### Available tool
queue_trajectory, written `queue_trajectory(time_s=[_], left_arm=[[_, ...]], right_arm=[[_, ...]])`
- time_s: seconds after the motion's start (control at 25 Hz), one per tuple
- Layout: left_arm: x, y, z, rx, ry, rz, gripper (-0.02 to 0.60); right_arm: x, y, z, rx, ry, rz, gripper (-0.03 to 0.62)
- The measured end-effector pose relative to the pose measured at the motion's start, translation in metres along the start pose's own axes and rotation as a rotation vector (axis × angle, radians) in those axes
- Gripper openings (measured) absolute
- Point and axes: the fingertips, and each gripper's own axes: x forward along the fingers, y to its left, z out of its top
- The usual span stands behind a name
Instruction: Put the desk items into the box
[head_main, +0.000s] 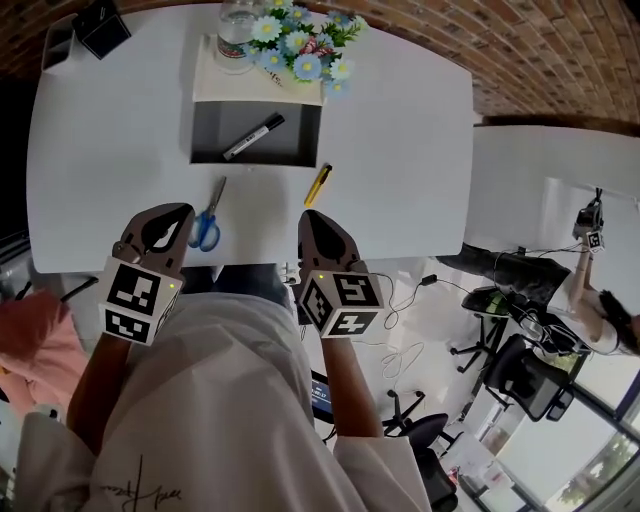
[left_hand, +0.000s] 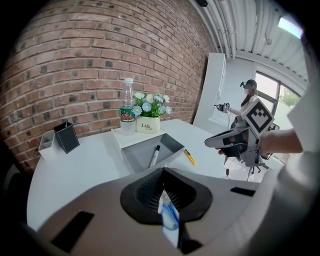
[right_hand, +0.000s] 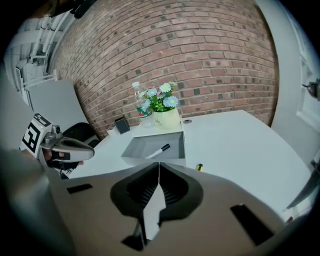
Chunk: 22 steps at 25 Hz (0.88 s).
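The white surface (head_main: 400, 150) filled the upper half of the head view. An open grey box (head_main: 300, 148) sat at upper centre, and a black marker (head_main: 253, 137) lay slantwise on its floor. Just below the box's near wall, out on the surface, lay a yellow cutter (head_main: 318, 185). A pair of blue-handled scissors (head_main: 207, 225) lay further left, blades pointing up the frame toward the box. Neither item touched the box.

Behind the box, on a pale board, stood a clear water bottle (head_main: 235, 35) and a small pot of blue and white flowers (head_main: 300, 45) side by side. A black stand (head_main: 100, 28) sat in the upper left corner of the surface.

The left hand-held gripper (head_main: 170, 218) hung over the near edge of the surface, left of centre in the frame, with its tips just beside the scissors' handles. In its own view the jaws met at the tips and gripped nothing. Through the narrow slit below the tips showed a sliver of white surface and blue handle.

The right hand-held gripper (head_main: 312, 216) was near the centre of the frame, below the yellow cutter and apart from it. Its own view showed the jaws pressed together along a thin line, with nothing between them. The box and marker lay straight ahead in that view, and only the cutter's tip showed past the jaws.

Lower right in the head view, beyond the surface, were office chairs (head_main: 525, 375) and cables on the floor.
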Motion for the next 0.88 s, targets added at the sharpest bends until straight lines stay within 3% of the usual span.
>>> queue_trajectory(time_s=[0.64, 0.88], left_arm=[[-0.001, 0.001, -0.008, -0.044, -0.019, -0.018, 0.005], [-0.002, 0.003, -0.01, -0.046, -0.007, -0.022, 0.005]], right_arm=[[0.032, -0.036, -0.025, 0.066, 0.059, -0.065, 0.026], [0.044, -0.046, -0.032, 0.04, 0.09, -0.093, 0.026]])
